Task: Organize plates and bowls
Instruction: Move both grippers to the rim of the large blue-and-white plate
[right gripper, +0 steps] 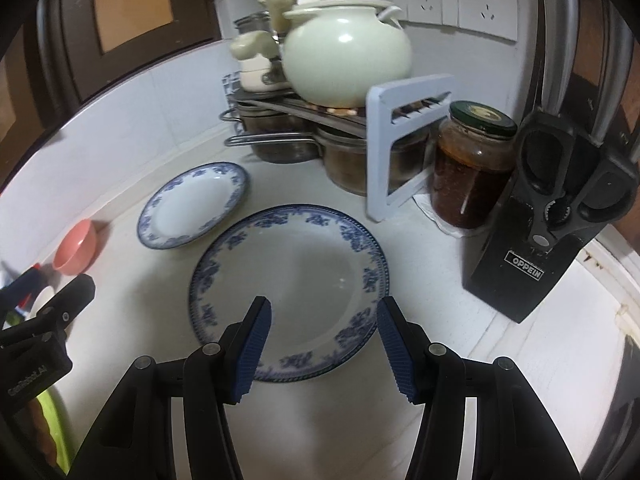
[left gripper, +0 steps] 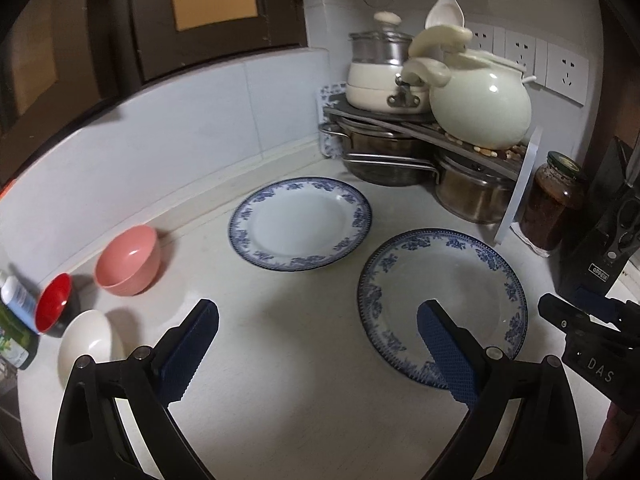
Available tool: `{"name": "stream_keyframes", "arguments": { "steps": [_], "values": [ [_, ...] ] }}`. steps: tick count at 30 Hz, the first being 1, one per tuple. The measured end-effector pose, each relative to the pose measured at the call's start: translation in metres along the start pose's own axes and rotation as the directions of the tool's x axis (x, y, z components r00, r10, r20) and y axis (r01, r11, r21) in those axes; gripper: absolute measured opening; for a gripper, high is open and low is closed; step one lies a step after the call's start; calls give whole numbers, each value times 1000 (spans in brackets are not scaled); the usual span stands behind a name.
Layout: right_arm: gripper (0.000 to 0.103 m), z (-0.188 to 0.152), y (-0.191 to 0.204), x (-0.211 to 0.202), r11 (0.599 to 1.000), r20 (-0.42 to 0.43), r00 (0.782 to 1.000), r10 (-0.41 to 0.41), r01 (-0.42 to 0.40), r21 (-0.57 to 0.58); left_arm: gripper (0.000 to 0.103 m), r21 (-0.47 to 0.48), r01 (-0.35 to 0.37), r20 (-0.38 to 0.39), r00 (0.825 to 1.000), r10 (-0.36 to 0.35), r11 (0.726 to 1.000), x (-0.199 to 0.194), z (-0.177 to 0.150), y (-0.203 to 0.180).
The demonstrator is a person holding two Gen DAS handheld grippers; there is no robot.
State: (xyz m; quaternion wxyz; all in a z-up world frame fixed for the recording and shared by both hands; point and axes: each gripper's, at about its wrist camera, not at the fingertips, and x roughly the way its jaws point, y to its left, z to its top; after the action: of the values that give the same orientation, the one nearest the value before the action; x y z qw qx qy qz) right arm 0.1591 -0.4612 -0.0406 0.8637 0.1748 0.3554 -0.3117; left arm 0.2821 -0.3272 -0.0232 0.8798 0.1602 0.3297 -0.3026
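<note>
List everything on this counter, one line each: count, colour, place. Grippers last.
plates: 2, white with blue floral rims, flat mid-counter, apart
pink bowl: 1, by the left wall
red bowl: 1, left of the pink one
white bowl: 1, nearest on the left
cream pot: 1, on the corner rack
steel pots: at least 2, under the rack
jar: 1, dark contents, right of the rack
knife block: 1, black, far right
left gripper: open, empty
right gripper: open, above the nearer plate
</note>
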Motion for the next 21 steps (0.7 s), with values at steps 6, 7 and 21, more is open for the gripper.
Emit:
{"name": "stream_keyframes", "arguments": {
  "steps": [6,7,21],
  "values": [
    [56,7,-12,23,999,-29,999,-32,33,7,99,34,23,-44,999,-22,999,32,9,-13],
    [56,9,-14,28,999,-35,998,-43,44,7,98,40,25,-50,998,-23,999,36,9,-15],
    [56,19,-36,86,996,-112,991,-68,73,43,88,43,104,-190,977,-94,994,111,11,-35]
  ]
}}
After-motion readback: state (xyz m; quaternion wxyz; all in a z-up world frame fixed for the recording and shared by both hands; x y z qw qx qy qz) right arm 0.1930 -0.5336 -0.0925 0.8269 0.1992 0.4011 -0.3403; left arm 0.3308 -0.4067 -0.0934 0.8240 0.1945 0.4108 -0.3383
